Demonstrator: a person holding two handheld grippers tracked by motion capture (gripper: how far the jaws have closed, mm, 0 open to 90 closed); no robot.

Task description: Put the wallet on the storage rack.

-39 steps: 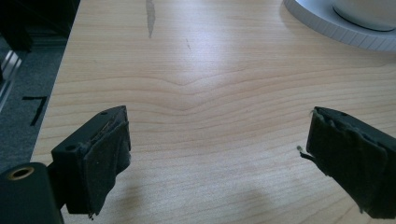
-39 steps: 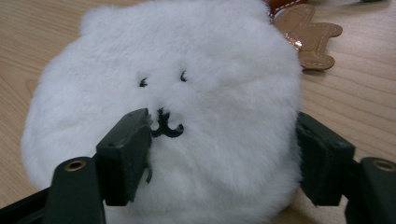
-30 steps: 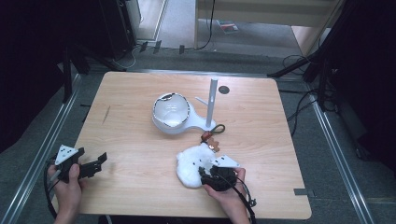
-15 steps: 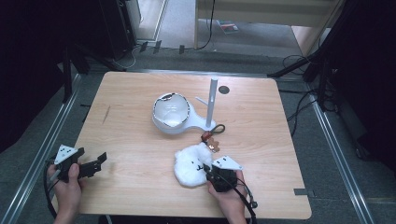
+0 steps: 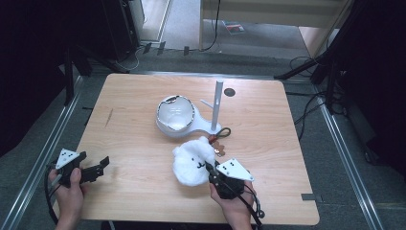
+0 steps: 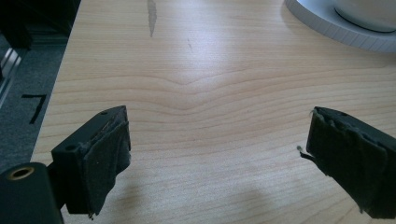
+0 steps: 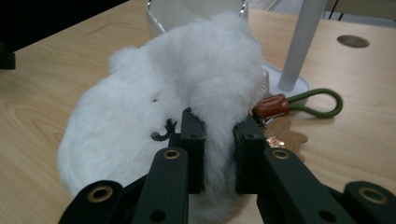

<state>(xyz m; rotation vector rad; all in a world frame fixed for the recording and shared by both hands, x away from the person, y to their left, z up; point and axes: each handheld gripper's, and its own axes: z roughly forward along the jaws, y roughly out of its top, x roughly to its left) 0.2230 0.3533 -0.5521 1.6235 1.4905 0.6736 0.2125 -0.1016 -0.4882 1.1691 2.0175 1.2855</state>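
Wooden tabletop with dark floor all round, and the action sits at the near edge. So the right gripper has just been closing, and now its jaws are pinched on a fold of the white plush toy. You can see it best in the right gripper view: fur of the plush toy bulges up between the two black jaws, squeezed tight. Compared with a second ago the toy sits a bit further up and left in the high view, and the hand looks raised, so I'd say the grab is done and the lift is starting.

The toy lies just in front of the white stand and its bowl, with a green loop keyring right beside it.

The left gripper rests at the near left corner, jaws wide apart over bare wood, holding nothing.

My guess is the plush goes to the bowl or the peg next.
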